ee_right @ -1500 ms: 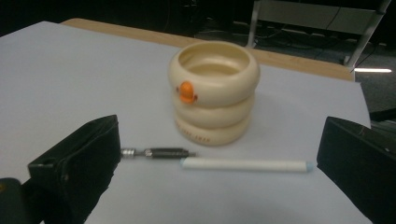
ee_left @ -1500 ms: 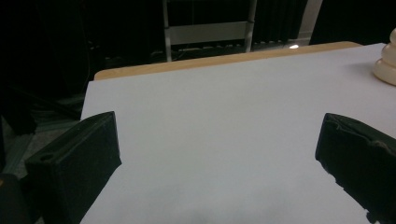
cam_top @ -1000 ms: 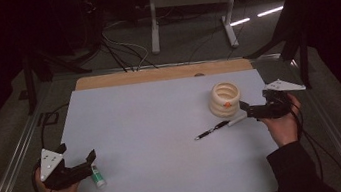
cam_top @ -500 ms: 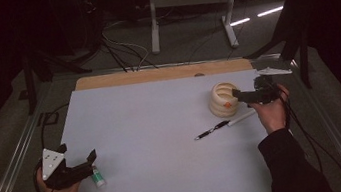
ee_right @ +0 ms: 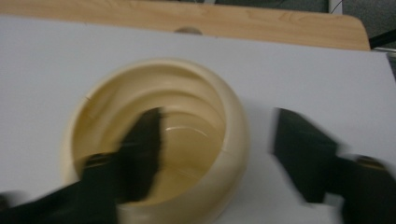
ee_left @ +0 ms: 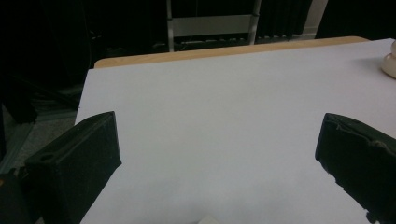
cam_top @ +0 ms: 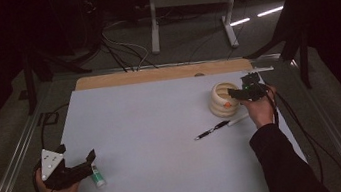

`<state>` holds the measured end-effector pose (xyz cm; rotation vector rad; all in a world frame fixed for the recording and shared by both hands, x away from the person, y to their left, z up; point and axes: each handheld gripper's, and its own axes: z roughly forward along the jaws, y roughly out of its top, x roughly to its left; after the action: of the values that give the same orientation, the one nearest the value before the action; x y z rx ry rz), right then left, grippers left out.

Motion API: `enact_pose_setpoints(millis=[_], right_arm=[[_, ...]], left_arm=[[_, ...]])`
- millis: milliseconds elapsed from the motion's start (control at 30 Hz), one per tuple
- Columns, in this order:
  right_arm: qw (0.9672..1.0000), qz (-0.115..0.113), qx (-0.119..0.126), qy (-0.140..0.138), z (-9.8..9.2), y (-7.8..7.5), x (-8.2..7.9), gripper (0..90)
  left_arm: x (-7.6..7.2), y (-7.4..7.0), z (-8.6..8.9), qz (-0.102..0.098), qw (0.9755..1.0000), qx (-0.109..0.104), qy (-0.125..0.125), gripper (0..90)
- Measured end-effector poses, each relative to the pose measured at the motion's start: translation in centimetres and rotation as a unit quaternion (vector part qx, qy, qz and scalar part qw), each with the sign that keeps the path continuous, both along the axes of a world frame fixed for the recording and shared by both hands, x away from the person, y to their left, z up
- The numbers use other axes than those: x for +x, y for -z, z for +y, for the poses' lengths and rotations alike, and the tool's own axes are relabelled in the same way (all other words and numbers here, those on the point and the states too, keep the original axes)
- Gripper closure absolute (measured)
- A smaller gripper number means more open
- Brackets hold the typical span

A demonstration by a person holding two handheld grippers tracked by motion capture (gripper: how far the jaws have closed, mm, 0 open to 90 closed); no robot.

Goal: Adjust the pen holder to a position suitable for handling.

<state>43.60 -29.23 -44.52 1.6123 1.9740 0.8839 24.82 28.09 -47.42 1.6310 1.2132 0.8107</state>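
Note:
A cream ribbed cup (cam_top: 221, 103) stands upright at the right of the white table (cam_top: 151, 114). My right gripper (cam_top: 233, 95) hangs over its right rim. In the right gripper view the cup (ee_right: 140, 74) has one jaw inside it and the other outside, with the right wall between them. The jaws of this gripper (ee_right: 217, 121) have just been closing, and a gap still shows beside the outer jaw. A black and white pen (cam_top: 218, 128) lies just in front of the cup. My left gripper (cam_top: 76, 152) rests open at the front left, with nothing between the jaws (ee_left: 217, 135).
A small white tube with a green cap (cam_top: 97, 177) lies beside the left gripper. A wooden strip (cam_top: 155, 74) runs along the table's far edge. Metal rails (cam_top: 12, 168) border both sides. The cup's edge (ee_left: 390, 63) shows far off in the left gripper view.
The right hand has moved from beside the pen up and left to the cup, and its jaws have narrowed around the cup's wall. The left hand has stayed still.

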Motion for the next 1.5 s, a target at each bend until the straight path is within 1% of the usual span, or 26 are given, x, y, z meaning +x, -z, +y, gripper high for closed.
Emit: enact_pose_setpoints(millis=[33,67,100,133,167,267,500,633,800,933,1133,1167,1233,1267,1400,1500], right_arm=[[1.0000,0.005,-0.002,0.002,0.1,0.2,0.2,45.4],[1.0000,0.005,-0.002,0.002,0.1,0.2,0.2,45.4],[0.9999,0.009,-0.005,0.008,0.2,0.5,0.4,49.3],[0.9997,0.017,-0.002,0.018,0.2,0.9,0.8,54.6],[0.9995,0.022,0.003,0.023,0.2,1.1,1.0,56.1],[0.9988,0.035,0.007,0.033,0.3,1.7,1.3,61.6],[0.9974,0.030,0.000,0.066,0.6,1.6,1.4,73.8],[0.9965,0.026,0.011,0.078,0.6,1.6,1.3,75.0],[0.9964,0.025,0.016,0.079,0.6,1.6,1.2,75.3],[0.9969,0.021,0.012,0.074,0.7,1.5,1.1,75.6],[0.9973,0.018,0.023,0.067,1.0,1.4,0.9,75.8],[0.9978,0.013,0.027,0.058,1.5,1.2,0.7,75.8],[0.9982,0.010,0.032,0.049,1.8,1.0,0.6,75.8],[0.9982,0.010,0.032,0.049,1.8,1.0,0.6,75.8],[0.9989,0.001,0.039,0.027,3.0,0.6,0.2,75.8],[0.9988,-0.002,0.045,0.019,3.5,0.3,-0.1,75.8]], left_arm=[[0.0,0.0,0.0,0.000,1.0000,0.000,0.000,0.4],[0.0,0.0,0.0,0.000,1.0000,0.000,0.000,0.4],[0.0,0.0,0.0,-0.001,1.0000,-0.001,-0.001,0.4],[-0.1,0.0,0.0,-0.001,1.0000,-0.001,-0.001,0.4],[-0.1,0.0,0.0,-0.002,1.0000,-0.002,-0.001,0.4],[-0.1,0.0,0.1,-0.001,1.0000,-0.002,-0.003,0.4],[-0.1,-0.1,0.1,-0.001,1.0000,-0.001,-0.004,0.4],[-0.1,0.0,0.1,0.000,1.0000,-0.002,-0.003,0.4],[-0.1,0.0,0.1,0.000,1.0000,-0.002,-0.002,0.4],[-0.1,0.0,0.0,0.001,1.0000,-0.002,-0.001,0.4],[0.0,0.0,0.0,0.001,1.0000,-0.003,0.001,0.4],[0.0,0.0,0.0,0.002,1.0000,-0.003,0.001,0.4],[-0.1,0.0,0.0,0.002,1.0000,-0.004,0.001,0.4],[-0.1,0.0,0.0,0.002,1.0000,-0.004,0.001,0.4],[-0.1,0.0,0.0,0.001,1.0000,-0.003,0.000,0.4],[-0.1,0.0,0.0,0.001,1.0000,-0.002,0.000,0.4]])
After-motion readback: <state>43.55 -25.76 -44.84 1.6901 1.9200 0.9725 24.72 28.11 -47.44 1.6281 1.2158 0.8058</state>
